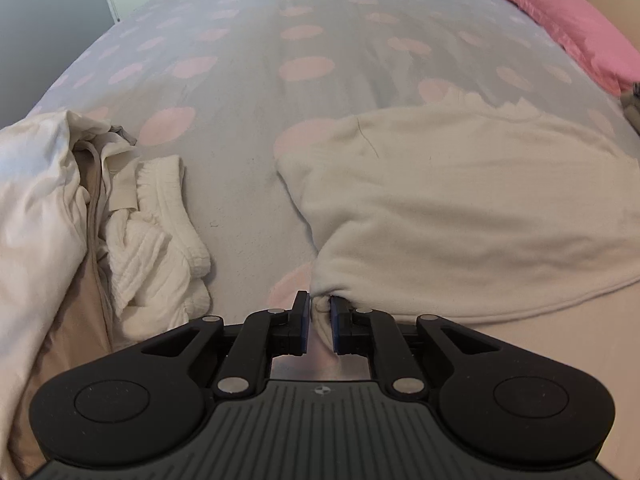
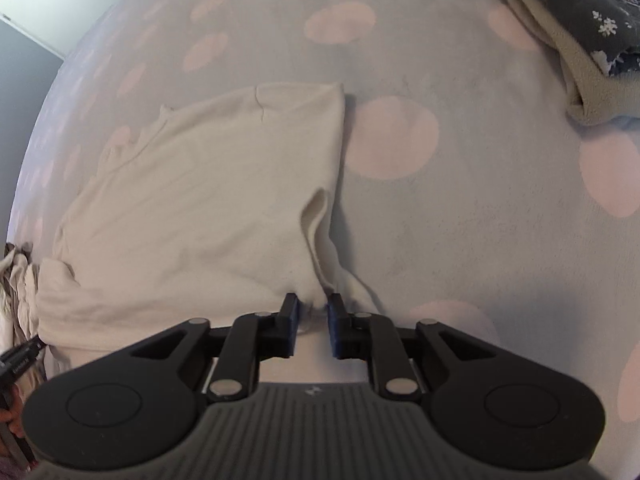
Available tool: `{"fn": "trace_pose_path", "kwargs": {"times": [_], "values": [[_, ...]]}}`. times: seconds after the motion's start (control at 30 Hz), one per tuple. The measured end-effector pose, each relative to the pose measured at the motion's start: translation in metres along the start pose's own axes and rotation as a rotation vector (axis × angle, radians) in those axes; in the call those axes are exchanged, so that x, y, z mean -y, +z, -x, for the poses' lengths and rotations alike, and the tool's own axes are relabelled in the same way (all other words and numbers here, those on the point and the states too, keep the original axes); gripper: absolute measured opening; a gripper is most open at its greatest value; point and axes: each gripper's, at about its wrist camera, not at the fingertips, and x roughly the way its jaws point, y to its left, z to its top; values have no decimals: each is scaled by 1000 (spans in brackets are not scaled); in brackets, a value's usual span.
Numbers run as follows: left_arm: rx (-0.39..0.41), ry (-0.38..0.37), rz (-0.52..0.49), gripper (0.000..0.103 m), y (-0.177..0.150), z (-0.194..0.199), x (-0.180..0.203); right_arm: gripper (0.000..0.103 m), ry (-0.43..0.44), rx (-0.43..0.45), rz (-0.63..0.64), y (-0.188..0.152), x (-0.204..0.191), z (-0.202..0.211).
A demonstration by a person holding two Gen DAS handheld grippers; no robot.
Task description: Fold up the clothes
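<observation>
A: Left wrist view, far left: heap of white and beige clothes (image 1: pixel 80 208), ribbed cream piece on its near side, lying on the bedspread (image 1: pixel 240 92) — grey, pink spots.

B: And the left gripper (image 1: pixel 319 305)?

A: Jaws narrow, pinching a bunched corner of the cream fleece garment (image 1: pixel 460 200). Garment spreads flat to the right of the grip; hem runs along the near edge of the bed. Pink pillow (image 1: pixel 576 28) far right, well apart from it.

B: Right wrist view?

A: Same garment (image 2: pixel 208 200), now left of centre, flat on the bedspread (image 2: pixel 460 220). At the left edge, the tip of the other gripper (image 2: pixel 24 354) at the garment's corner. Right gripper (image 2: pixel 313 307): jaws narrow, a small tuft of the garment's near right corner caught between them; a fold rises just above the grip. Upper right: dark floral blanket (image 2: pixel 580 8) with beige lining, apart from the garment.
</observation>
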Motion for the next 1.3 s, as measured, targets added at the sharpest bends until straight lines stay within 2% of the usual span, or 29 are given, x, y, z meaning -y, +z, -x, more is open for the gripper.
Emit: {"fn": "trace_pose_path", "kwargs": {"times": [0.07,0.2,0.3,0.43,0.57,0.6,0.7,0.83,0.87,0.93,0.97,1.0,1.03,1.07,1.13,1.3], "values": [[-25,-8,-27,14,2,6,-1,33,-7,9,20,1,-3,8],[-10,-33,-32,21,7,28,-9,34,-30,58,46,6,-8,31],[28,-74,41,31,16,40,-19,34,-30,124,32,17,-6,45],[46,-83,119,31,37,35,-25,34,-36,195,25,33,-5,46],[77,-43,136,33,62,22,-23,35,-39,187,17,45,-7,38],[74,-35,151,38,66,16,-24,35,-44,183,15,47,-9,36],[53,-38,215,41,69,-3,-29,36,-54,155,21,48,-11,25],[58,-18,242,41,67,-23,-30,35,-58,130,49,48,-14,10],[63,-13,248,40,67,-26,-29,35,-69,121,62,48,-15,6],[68,-17,259,27,66,-32,-26,32,-83,107,87,47,-17,-1],[68,-24,263,24,66,-34,-25,16,-86,102,98,46,-18,-3],[73,-30,264,19,66,-35,-23,9,-89,96,109,45,-19,-5],[78,-25,256,12,66,-35,-22,5,-93,106,132,45,-21,-3],[83,-20,249,10,66,-35,-21,2,-97,116,156,44,-23,0],[99,-14,244,6,65,-34,-20,2,-102,137,180,45,-25,5],[146,-22,287,5,61,-25,-30,1,-109,186,175,52,-25,13]]}}
